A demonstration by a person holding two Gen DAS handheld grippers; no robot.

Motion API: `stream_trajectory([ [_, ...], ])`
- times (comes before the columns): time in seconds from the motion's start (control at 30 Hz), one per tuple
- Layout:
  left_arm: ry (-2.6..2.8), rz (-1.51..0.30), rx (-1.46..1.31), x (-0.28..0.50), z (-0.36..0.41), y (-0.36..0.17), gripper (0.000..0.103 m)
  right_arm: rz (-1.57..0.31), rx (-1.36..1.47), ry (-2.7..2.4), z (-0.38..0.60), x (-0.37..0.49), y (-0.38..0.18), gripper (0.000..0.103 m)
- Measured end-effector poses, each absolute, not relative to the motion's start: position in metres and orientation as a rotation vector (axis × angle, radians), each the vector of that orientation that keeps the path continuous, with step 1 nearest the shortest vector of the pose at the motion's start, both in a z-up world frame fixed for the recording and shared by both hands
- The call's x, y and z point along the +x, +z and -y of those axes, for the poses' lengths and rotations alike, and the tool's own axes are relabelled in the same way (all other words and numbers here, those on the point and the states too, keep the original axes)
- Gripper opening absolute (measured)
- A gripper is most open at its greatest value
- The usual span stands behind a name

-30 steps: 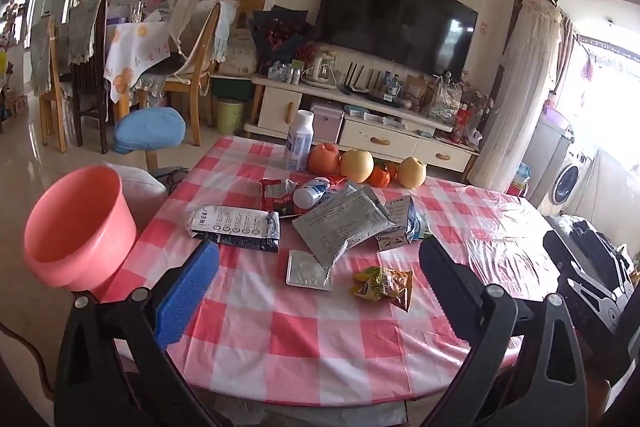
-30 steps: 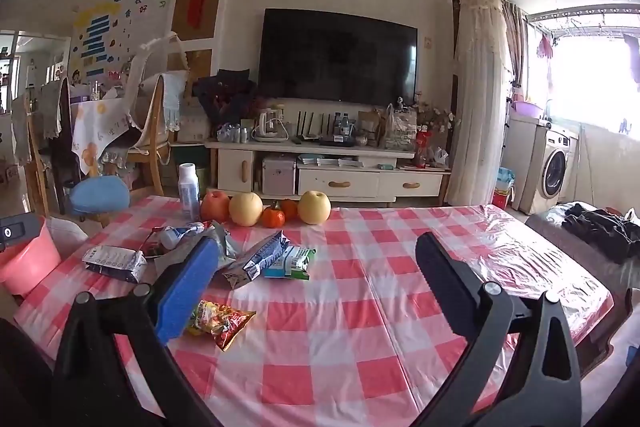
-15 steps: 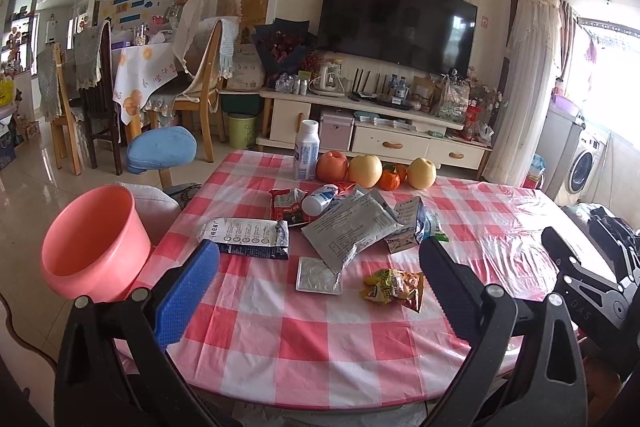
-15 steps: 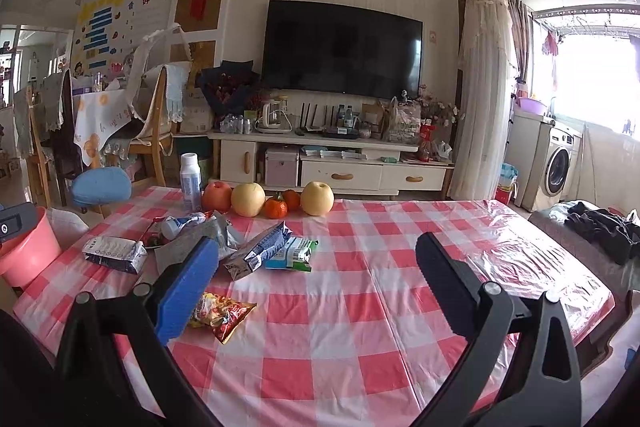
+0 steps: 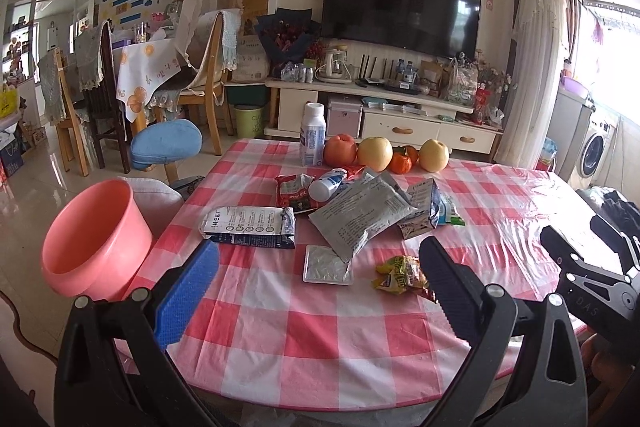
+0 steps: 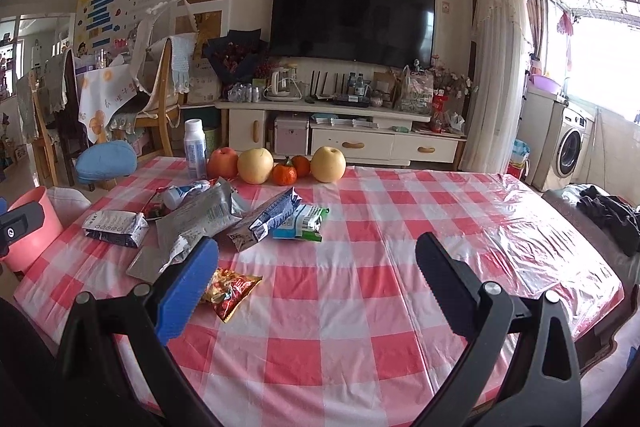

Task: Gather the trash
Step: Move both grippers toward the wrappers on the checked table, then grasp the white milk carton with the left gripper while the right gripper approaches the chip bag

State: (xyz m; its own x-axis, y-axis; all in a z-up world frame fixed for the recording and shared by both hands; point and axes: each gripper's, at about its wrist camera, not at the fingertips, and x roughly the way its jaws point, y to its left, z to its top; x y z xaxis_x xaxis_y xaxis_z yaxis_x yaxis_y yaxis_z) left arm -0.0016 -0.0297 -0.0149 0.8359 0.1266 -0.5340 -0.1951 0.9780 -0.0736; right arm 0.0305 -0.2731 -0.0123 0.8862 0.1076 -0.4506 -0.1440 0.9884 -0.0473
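Note:
Empty wrappers lie on the red-checked table (image 5: 304,331): a yellow-red snack bag (image 5: 400,273) (image 6: 230,287), a flat silver packet (image 5: 327,264), a grey pouch (image 5: 362,215) (image 6: 196,219), a white-blue bag (image 5: 250,227) (image 6: 116,227), a blue-grey carton (image 6: 266,217) and a lying small bottle (image 5: 326,183). A pink bucket (image 5: 94,239) (image 6: 30,227) stands off the table's left edge. My left gripper (image 5: 318,291) is open and empty above the near edge. My right gripper (image 6: 316,287) is open and empty over the table's middle.
A row of fruit (image 5: 374,153) (image 6: 256,165) and an upright white bottle (image 5: 312,139) stand at the table's far edge. Behind are a TV cabinet (image 6: 344,131) and chairs (image 5: 200,67). Dark clothes (image 6: 608,215) lie at the right.
Both grippers have drawn back and tilted up a little, so the table sits lower and farther in view. Both stay open and empty. The trash has not moved.

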Motion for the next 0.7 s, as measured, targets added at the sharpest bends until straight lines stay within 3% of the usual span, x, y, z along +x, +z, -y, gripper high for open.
stream_trajectory([
  [0.7, 0.106, -0.689, -0.131, 0.079, -0.024, -0.076, 0.098, -0.726, 0.128, 0.441, 0.268, 0.109, -0.060, 0.099],
])
